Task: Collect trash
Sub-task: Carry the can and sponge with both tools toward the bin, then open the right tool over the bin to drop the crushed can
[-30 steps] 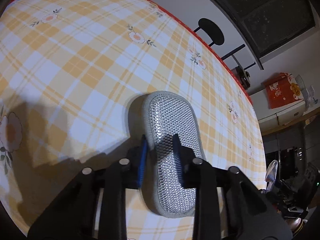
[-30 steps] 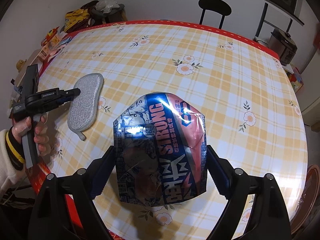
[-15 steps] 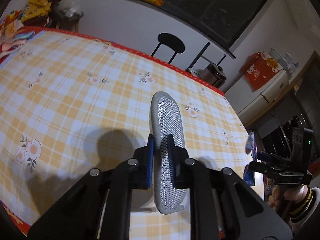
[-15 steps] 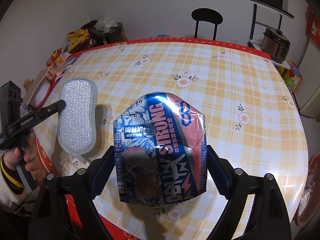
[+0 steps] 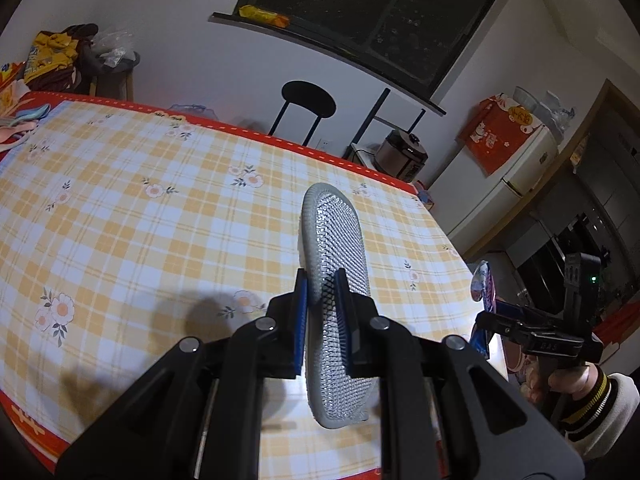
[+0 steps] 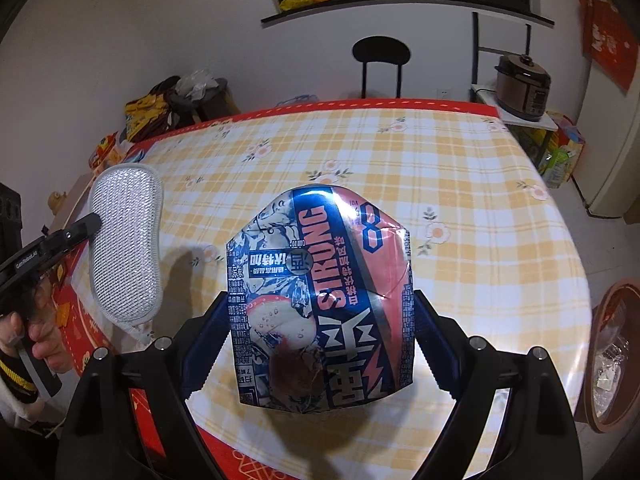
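Holding pad (image 5: pixel 334 280) in left gripper (image 5: pixel 322 312), can (image 6: pixel 320 300) in right gripper (image 6: pixel 320 340); I'm risking the crushed can slipping, frame centre.

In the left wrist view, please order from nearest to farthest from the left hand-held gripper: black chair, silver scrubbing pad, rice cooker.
1. Silver scrubbing pad, clamped in the left hand-held gripper.
2. Black chair, beyond the table's far edge.
3. Rice cooker, right of the chair; too close to rank.

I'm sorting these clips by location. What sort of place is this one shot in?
Most likely a home kitchen or dining room: a table with a checked floral tablecloth, an electric pressure cooker on a side stand, and a white fridge by a doorway. A black chair stands by the wall.
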